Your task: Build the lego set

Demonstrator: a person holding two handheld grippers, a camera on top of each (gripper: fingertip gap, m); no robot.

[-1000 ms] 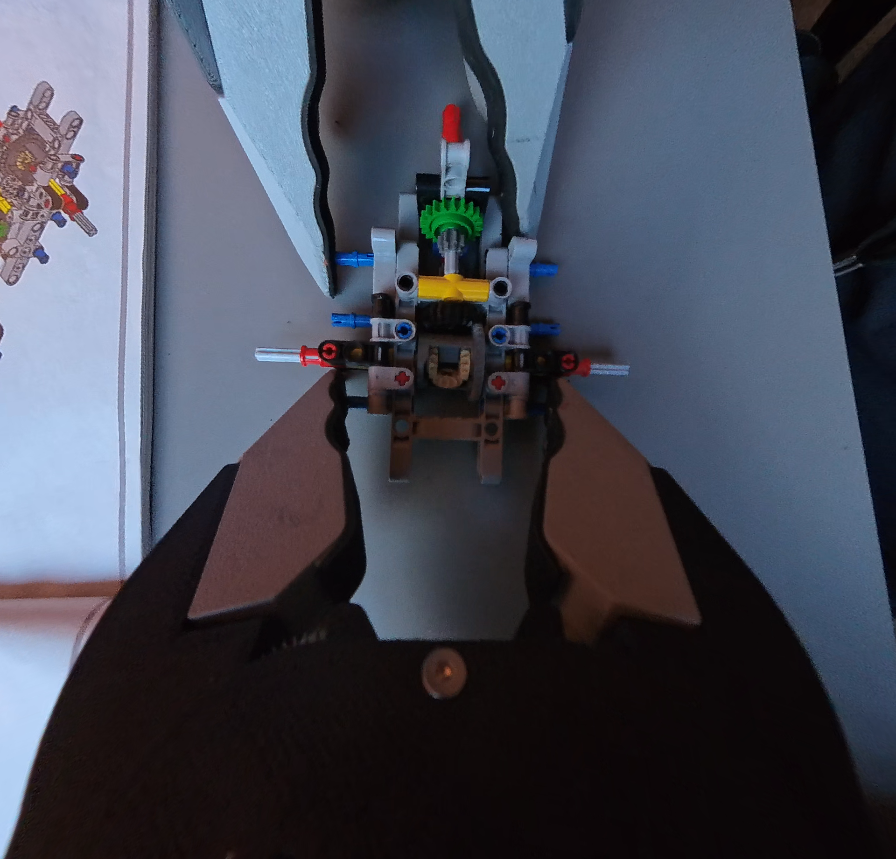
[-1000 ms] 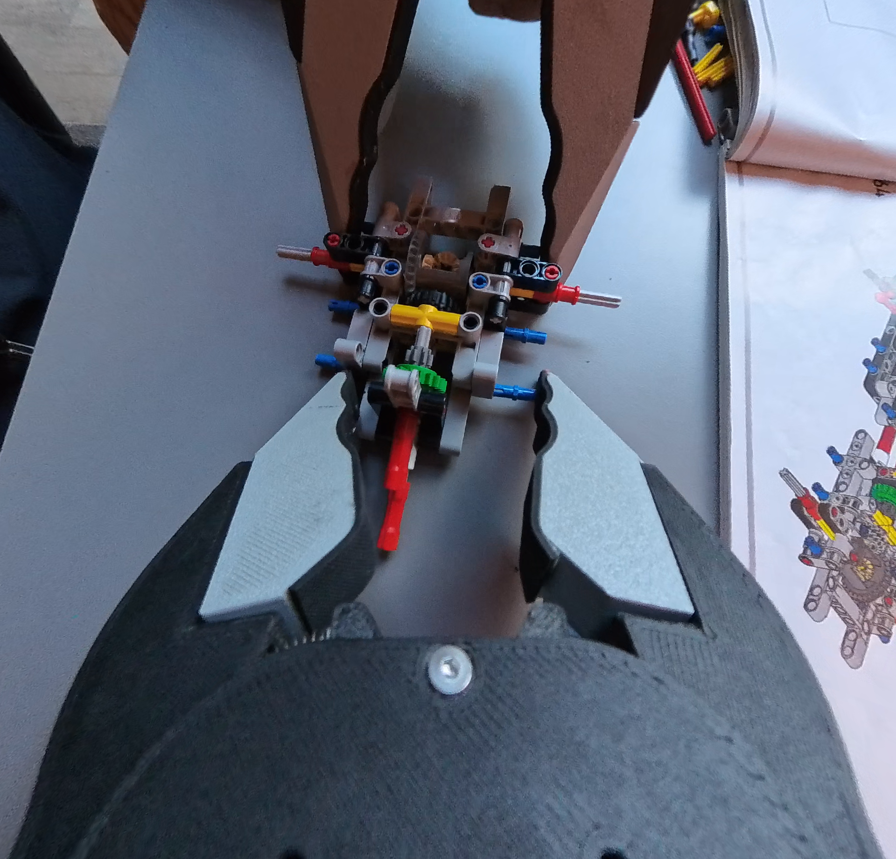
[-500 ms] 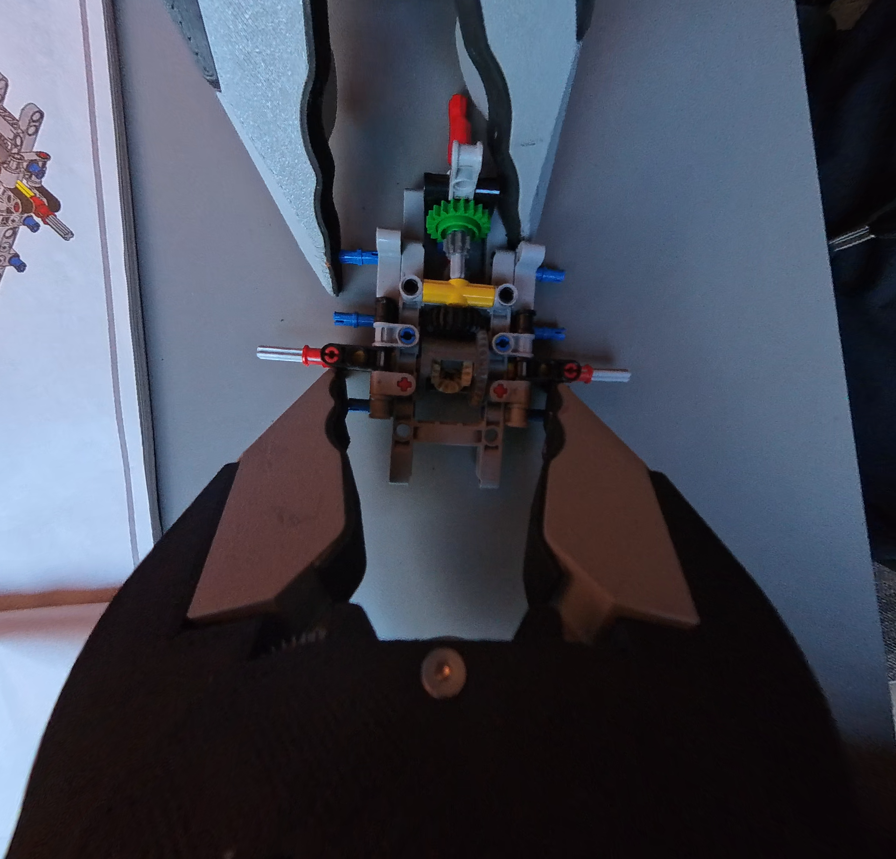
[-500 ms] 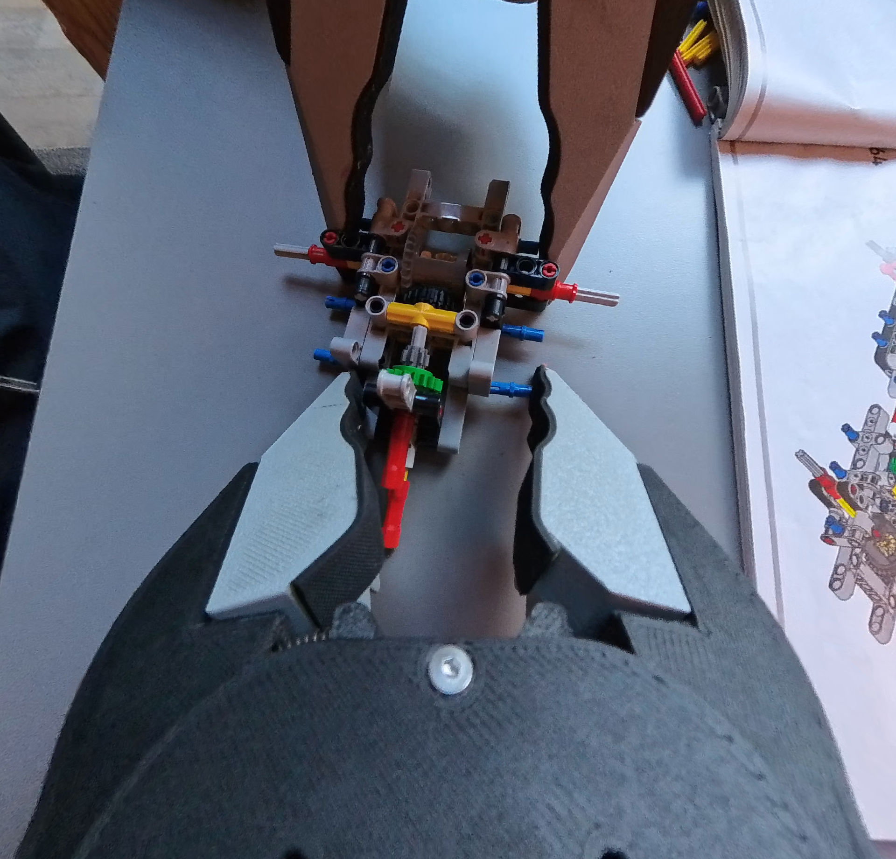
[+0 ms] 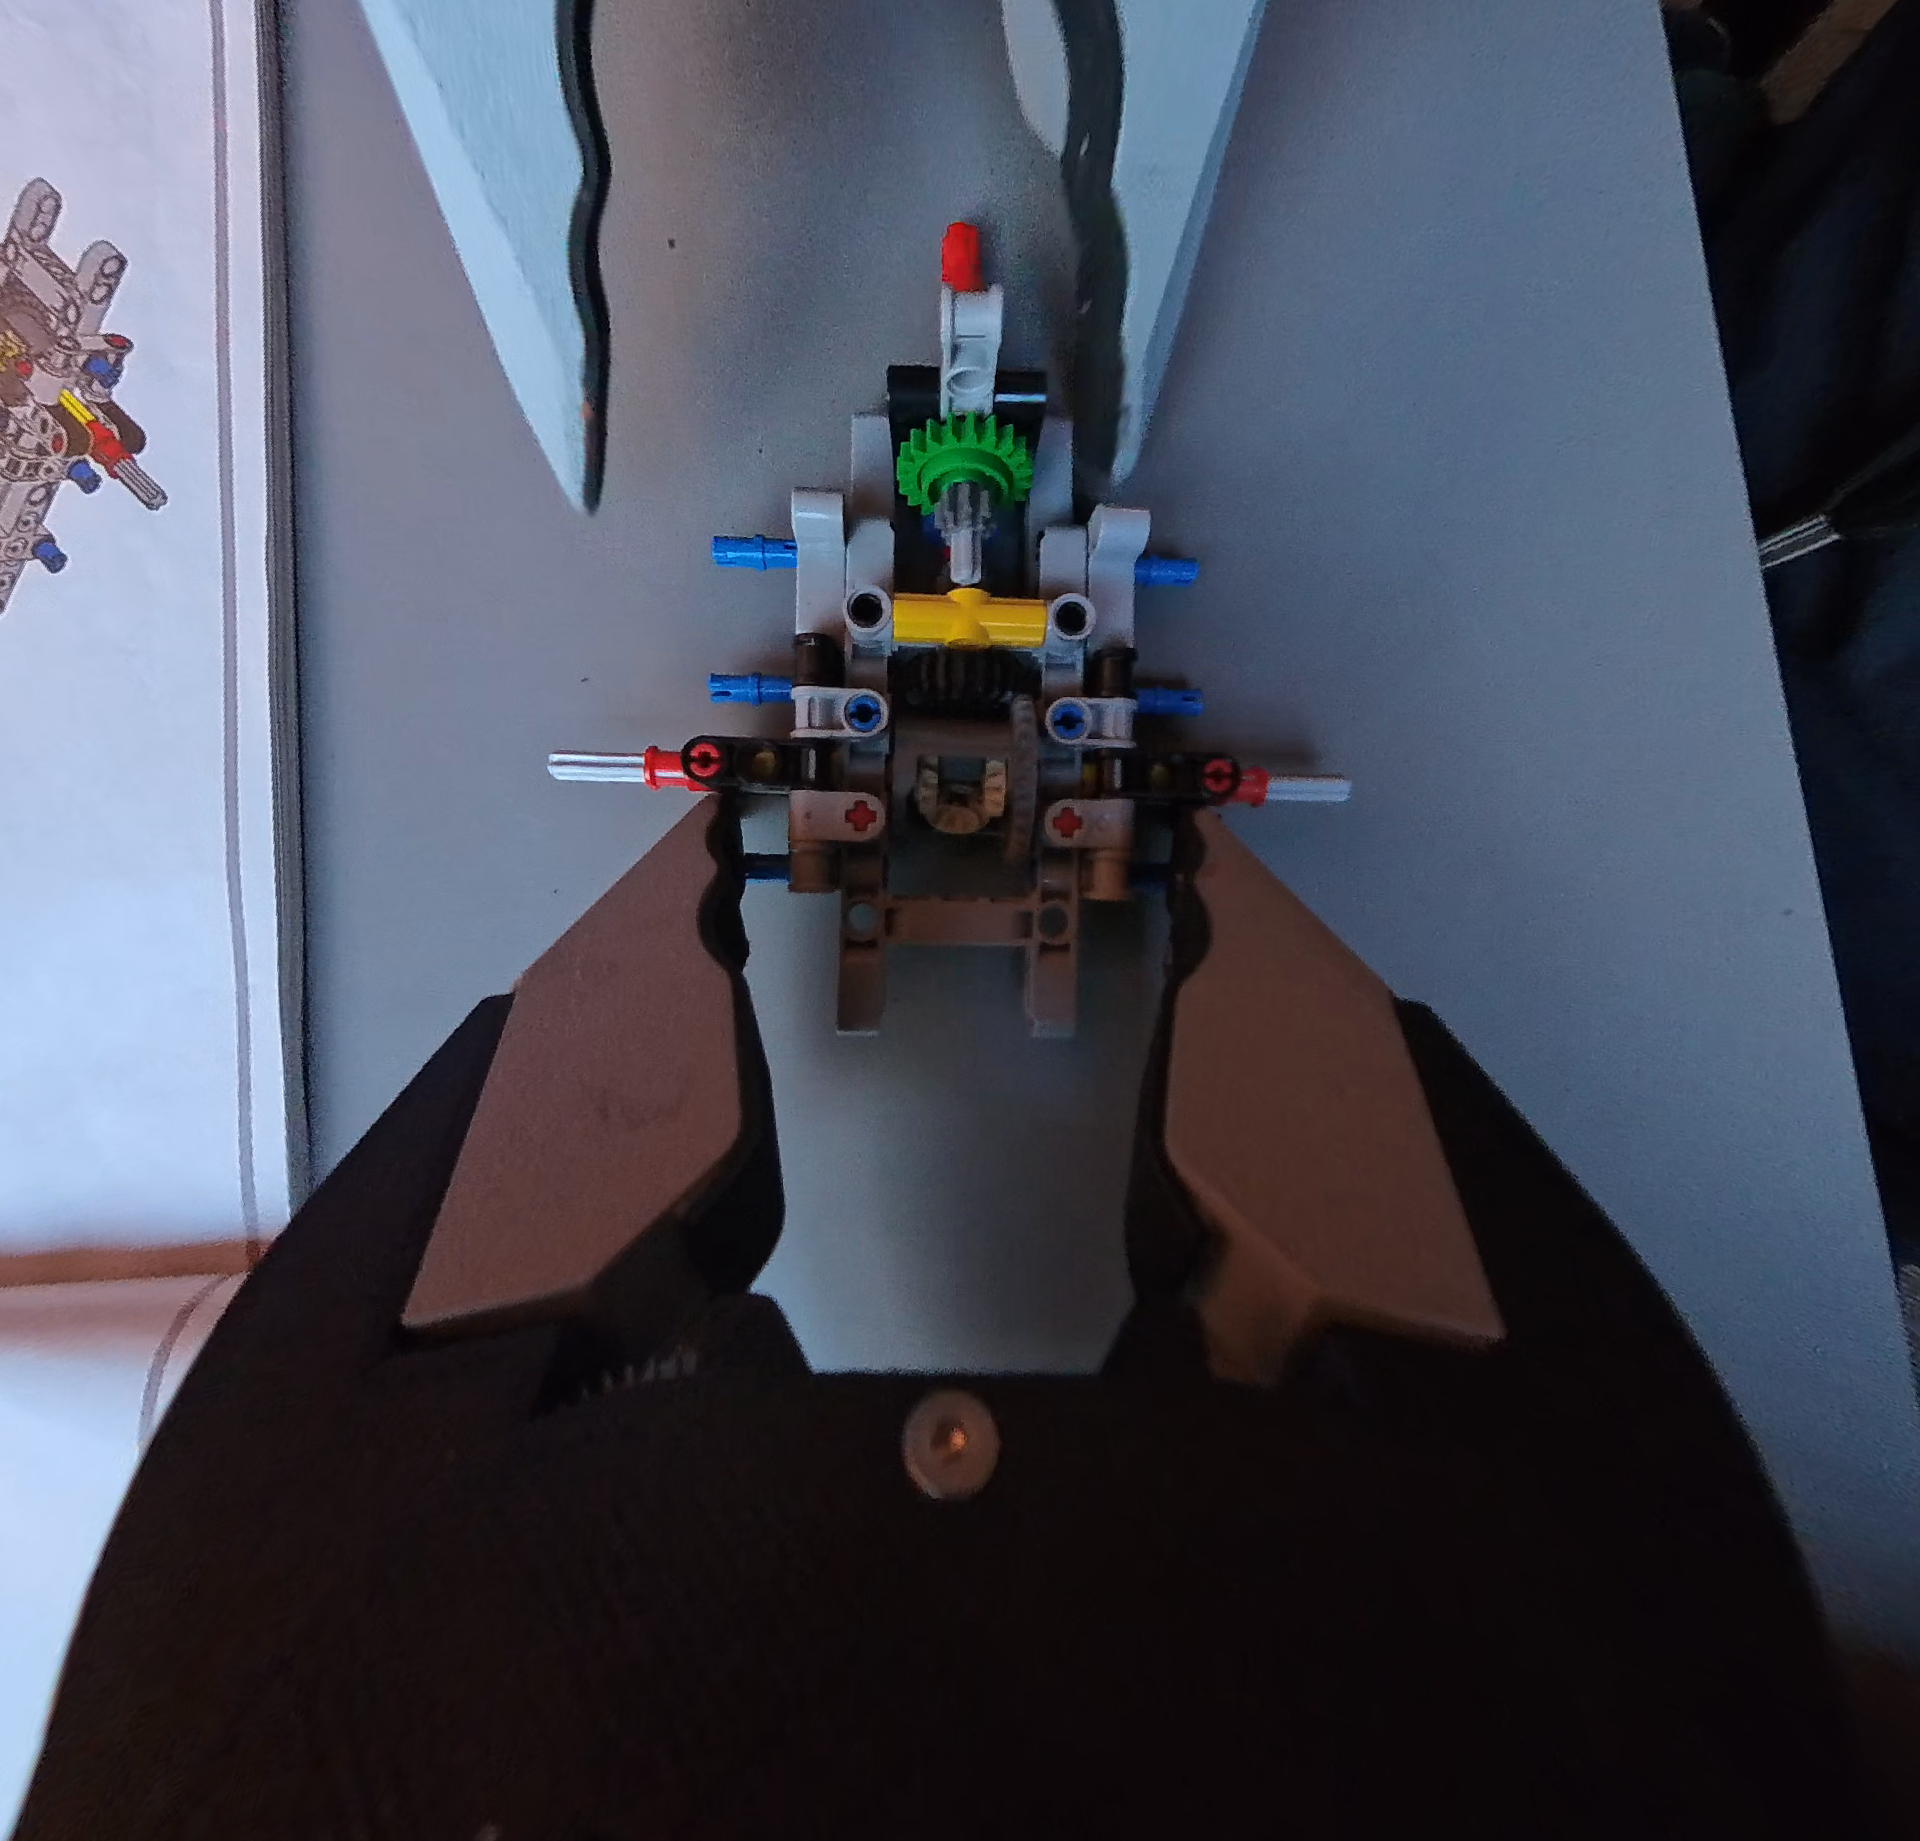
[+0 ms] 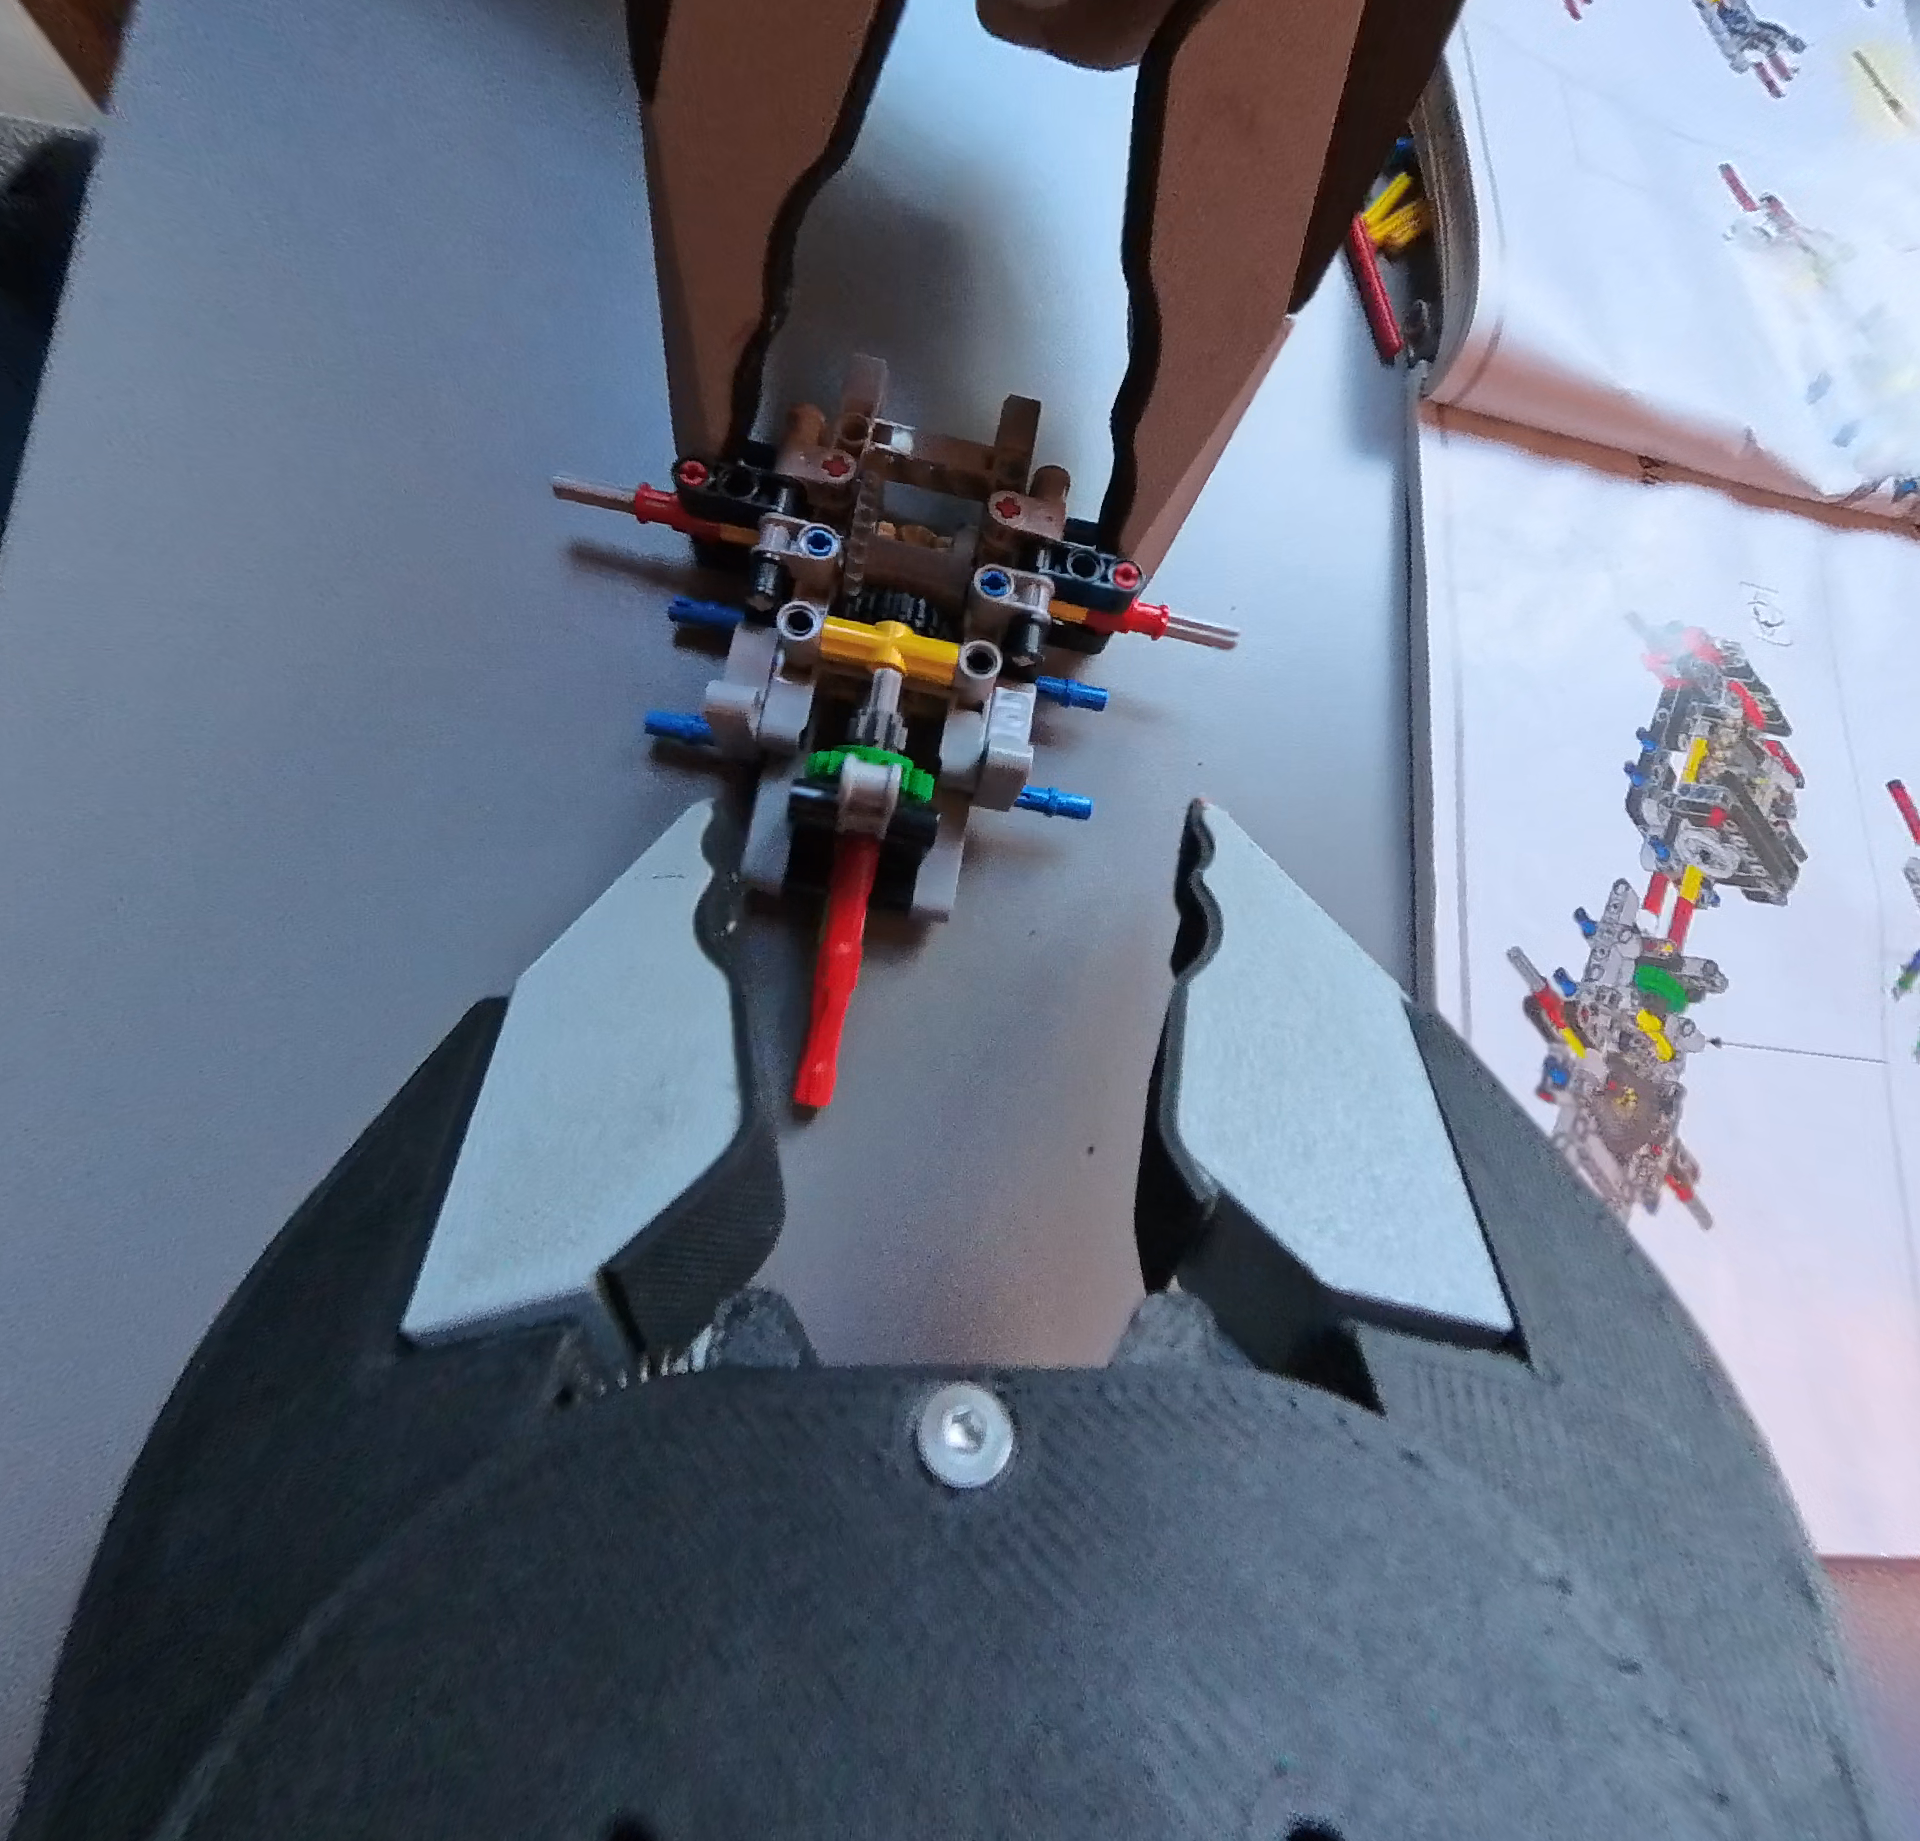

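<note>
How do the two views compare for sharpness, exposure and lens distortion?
Left wrist view: dim and bluish, the hand-held gripper body nearly black, the brick assembly fairly sharp, the table edges splayed by the wide angle. Right wrist view: brighter, gripper texture crisp, the instruction booklet soft and washed out toward the right edge, the assembly slightly soft.

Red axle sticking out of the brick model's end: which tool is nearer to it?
Right. The red axle lies between the right tool's open fingers; the left tool flanks the model's opposite end.
</note>
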